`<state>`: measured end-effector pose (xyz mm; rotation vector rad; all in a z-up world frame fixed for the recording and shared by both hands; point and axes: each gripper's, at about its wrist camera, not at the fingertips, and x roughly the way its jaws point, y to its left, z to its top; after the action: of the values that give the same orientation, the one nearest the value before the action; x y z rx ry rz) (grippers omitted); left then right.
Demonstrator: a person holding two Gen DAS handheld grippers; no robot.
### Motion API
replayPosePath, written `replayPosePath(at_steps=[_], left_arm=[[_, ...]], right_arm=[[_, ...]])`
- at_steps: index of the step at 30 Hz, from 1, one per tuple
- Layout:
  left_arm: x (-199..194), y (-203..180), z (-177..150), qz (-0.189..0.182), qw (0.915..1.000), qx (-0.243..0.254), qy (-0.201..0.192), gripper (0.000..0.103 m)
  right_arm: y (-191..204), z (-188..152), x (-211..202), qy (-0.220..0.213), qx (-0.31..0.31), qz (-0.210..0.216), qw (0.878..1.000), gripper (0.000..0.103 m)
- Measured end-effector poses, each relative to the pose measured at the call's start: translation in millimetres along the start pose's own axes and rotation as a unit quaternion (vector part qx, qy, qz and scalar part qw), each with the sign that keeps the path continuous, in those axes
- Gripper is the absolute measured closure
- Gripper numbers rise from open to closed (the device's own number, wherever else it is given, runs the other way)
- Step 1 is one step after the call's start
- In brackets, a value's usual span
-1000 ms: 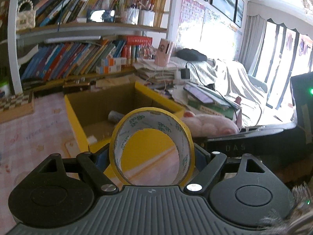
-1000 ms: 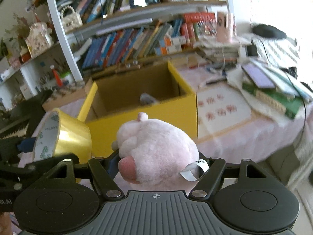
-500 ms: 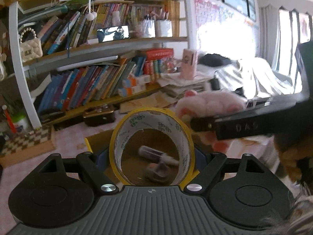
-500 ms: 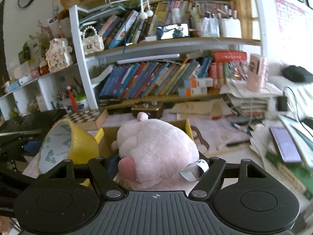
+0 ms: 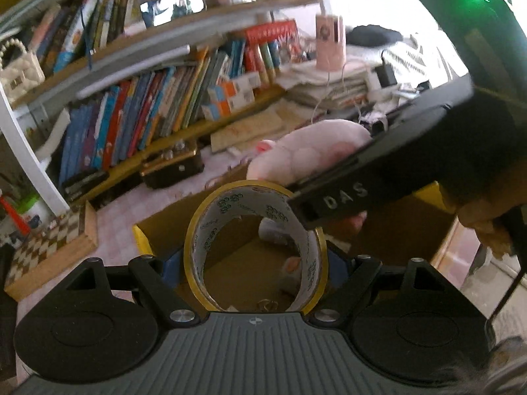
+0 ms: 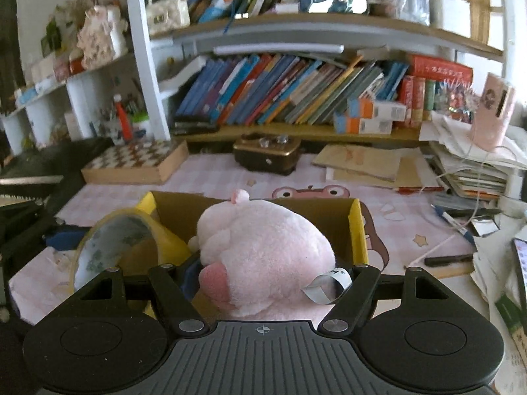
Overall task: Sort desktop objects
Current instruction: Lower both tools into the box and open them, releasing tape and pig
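While the left gripper (image 5: 255,263) clamps the tape (image 5: 255,247) and the right gripper (image 6: 263,270) clamps the plush (image 6: 263,256), both hang over the box (image 6: 357,230). Some items already lie inside; releasing remains, and pens (image 6: 448,258) are still on the desk.

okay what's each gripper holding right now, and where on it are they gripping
The left gripper clamps the roll of yellow tape across its outer sides. The right gripper squeezes the pink plush toy around its body.

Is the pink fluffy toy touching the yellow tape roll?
Cannot tell. In the right wrist view the pink toy and tape roll sit side by side, but the claw frame hides the spot between them.
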<state>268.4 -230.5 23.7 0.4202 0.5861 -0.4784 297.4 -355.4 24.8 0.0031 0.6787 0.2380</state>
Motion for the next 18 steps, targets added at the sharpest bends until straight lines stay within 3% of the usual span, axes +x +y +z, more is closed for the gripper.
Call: replayPosePath(at_steps=[7,18], left_arm=[[20,1,-7,0.0,0.9994,0.004,0.035,0.022],[26,4,-11,-0.005,0.9988,-0.008,0.047,0.021]], right_arm=[[-2,4,35,0.059,-0.018,0.011,0.998,0.028],[0,5,50,0.088,-0.029,0.006,0.996,0.024]])
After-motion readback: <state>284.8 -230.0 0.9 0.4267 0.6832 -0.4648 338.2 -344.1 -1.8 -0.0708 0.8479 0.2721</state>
